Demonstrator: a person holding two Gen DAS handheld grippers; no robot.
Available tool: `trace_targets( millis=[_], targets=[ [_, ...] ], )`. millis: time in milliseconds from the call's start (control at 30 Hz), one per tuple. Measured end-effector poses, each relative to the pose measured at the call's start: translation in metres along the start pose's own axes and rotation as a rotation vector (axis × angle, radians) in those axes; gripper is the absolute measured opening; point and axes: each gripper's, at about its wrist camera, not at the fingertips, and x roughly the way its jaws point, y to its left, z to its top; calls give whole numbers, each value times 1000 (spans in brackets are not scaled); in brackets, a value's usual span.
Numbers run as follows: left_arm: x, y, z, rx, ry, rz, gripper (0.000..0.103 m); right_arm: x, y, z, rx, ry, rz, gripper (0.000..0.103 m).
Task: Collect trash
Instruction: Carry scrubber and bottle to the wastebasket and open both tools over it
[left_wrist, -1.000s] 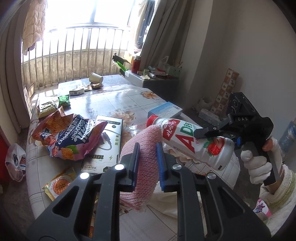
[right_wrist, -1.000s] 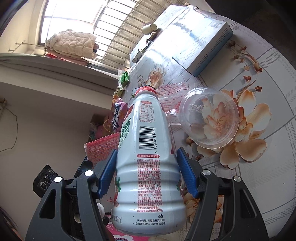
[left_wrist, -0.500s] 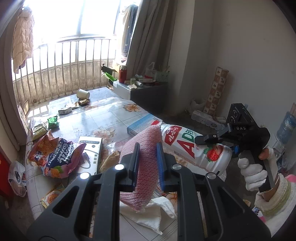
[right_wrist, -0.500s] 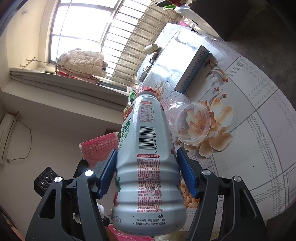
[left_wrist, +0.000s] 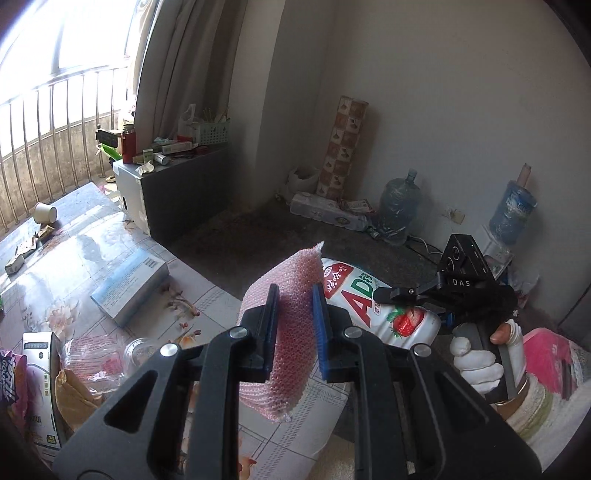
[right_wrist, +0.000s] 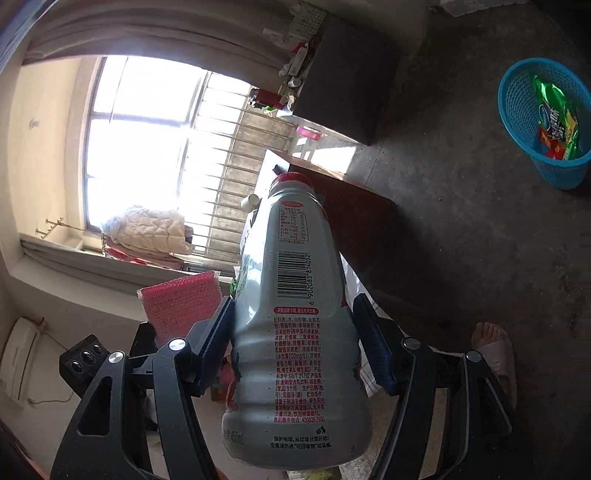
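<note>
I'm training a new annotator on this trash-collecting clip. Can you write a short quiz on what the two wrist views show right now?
1. True or false: the left tongs are shut on a piece of pink bubble wrap.
2. What do the right tongs grip? A. a paper cup B. a white drink bottle with a red cap C. a blue box
3. Fill in: the blue mesh basket on the floor already holds a ____ snack wrapper.

Key
1. True.
2. B: the white drink bottle sits between the blue pads.
3. Green: the snack wrapper lies inside.
</note>
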Motion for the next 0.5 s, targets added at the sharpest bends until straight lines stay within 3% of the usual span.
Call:
trace_targets(
  millis=[267,500],
  targets=[
    [141,-53,32,-50,209,-205,16,-105,-96,32,173,-249,-101,64],
    [271,-82,30,-101,423,-262,16,-130,-168,55,309,-306,-168,64]
  ],
)
